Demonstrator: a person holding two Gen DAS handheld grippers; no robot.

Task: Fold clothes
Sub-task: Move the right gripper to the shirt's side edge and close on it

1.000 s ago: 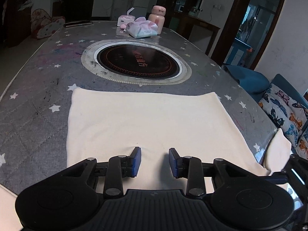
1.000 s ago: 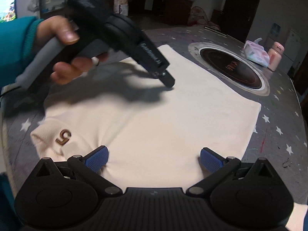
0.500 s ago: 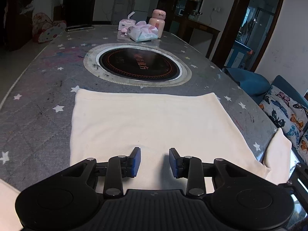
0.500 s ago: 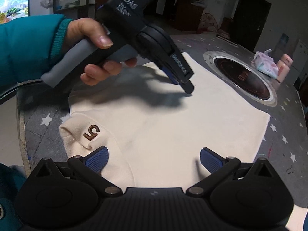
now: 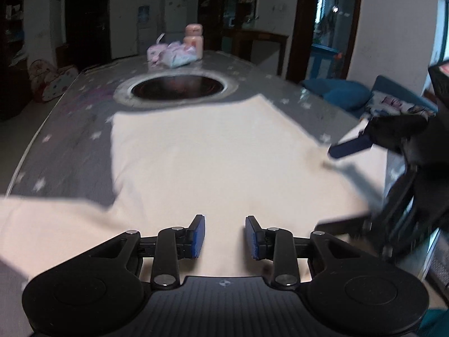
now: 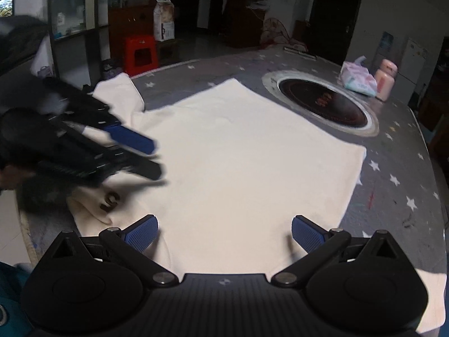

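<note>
garment [image 6: 247, 163] lies spread flat on the star-patterned table [image 6: 393, 185], cream body running lengthwise from the near edge toward the round inset burner [image 6: 322, 106]. one sleeve [image 6: 118, 92] extends off to the left in the right wrist view; the collar with its brown emblem [image 6: 110, 200] sits at the near left corner. left gripper [image 5: 224, 237] hangs low over the near hem area, jaws narrowly parted, nothing between them. right gripper [image 6: 223, 231] hangs over the near edge with jaws spread wide, empty. left gripper is judged nearer the collar and sleeve; right gripper nearer the far side edge of the body. against the frame half a second earlier, the left gripper has dropped and swung toward the collar, its view blurred by motion, and the left sleeve now shows in that view. jaw spacing on both matches the earlier frames. whether any fold is made cannot be settled
</note>
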